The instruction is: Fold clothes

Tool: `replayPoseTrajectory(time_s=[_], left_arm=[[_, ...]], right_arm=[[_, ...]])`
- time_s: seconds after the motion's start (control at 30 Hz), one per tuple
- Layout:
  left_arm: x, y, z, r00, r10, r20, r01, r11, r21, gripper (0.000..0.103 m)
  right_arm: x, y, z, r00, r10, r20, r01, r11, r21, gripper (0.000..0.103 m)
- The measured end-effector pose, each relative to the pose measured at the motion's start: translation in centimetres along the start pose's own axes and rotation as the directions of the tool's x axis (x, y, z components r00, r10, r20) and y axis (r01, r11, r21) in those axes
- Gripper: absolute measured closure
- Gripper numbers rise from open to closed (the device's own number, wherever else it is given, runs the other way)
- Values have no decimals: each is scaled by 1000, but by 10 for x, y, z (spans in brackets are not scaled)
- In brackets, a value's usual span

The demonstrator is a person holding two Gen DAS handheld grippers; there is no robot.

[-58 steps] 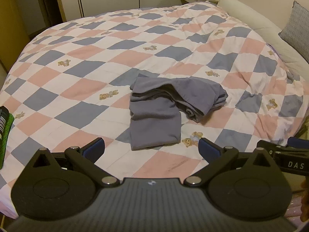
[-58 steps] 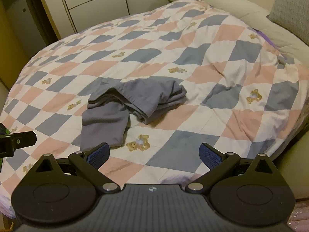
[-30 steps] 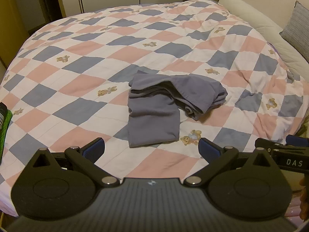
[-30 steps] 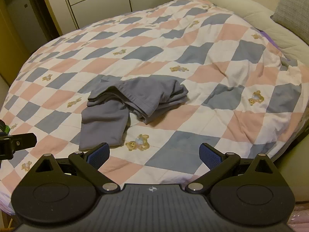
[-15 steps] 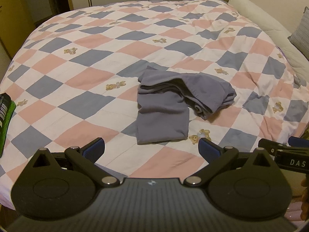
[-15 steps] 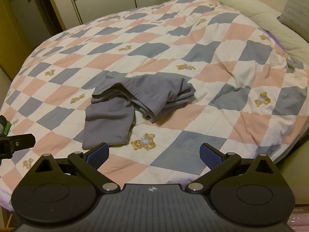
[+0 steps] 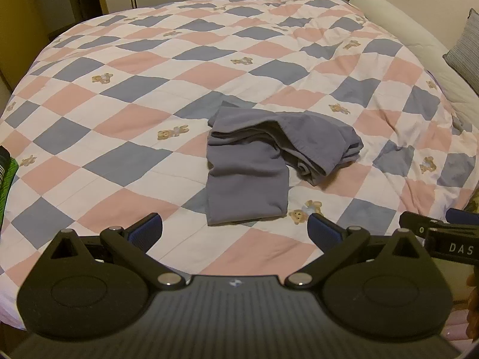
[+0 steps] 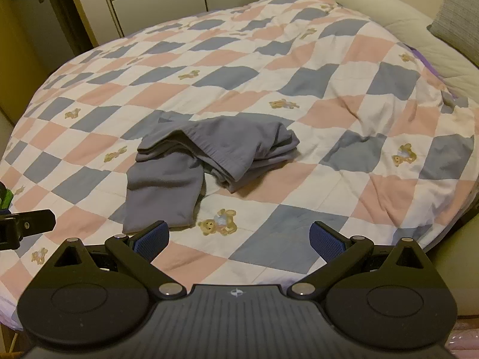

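A grey garment (image 7: 254,161) lies on the checked quilt (image 7: 119,95) of the bed, near its front edge and ahead of both grippers. It is not flat: one flat panel runs toward the cameras, its hem nearest them, while the rest is bunched in loose layers to the right of that panel. The long axis of the flat panel runs roughly front to back. The left gripper (image 7: 235,227) is released, jaws wide apart, with the panel's near hem just beyond and between its fingertips. The right gripper (image 8: 239,234) is likewise released and holds nothing; from it the panel lies forward and to the left, the bunched part straight ahead but farther off. Judged on position, the left gripper is nearer the hem. The garment's lie fits either a half-made fold or a loose heap.
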State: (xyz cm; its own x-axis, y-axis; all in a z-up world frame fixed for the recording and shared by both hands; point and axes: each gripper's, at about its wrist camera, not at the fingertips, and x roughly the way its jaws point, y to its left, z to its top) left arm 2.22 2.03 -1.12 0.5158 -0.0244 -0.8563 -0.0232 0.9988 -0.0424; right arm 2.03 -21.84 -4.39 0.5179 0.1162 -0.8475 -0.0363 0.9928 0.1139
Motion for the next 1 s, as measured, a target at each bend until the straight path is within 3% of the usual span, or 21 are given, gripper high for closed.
replayPoseTrajectory(time_s=[0.67, 1.0], left_arm=[[13, 3, 2, 999, -19, -35, 19, 1000, 5, 1], [32, -6, 17, 999, 9, -52, -10, 1000, -19, 1]], right_arm=[[8, 4, 4, 999, -14, -34, 14, 1000, -4, 0], [31, -8, 26, 999, 35, -39, -36, 999, -39, 0]])
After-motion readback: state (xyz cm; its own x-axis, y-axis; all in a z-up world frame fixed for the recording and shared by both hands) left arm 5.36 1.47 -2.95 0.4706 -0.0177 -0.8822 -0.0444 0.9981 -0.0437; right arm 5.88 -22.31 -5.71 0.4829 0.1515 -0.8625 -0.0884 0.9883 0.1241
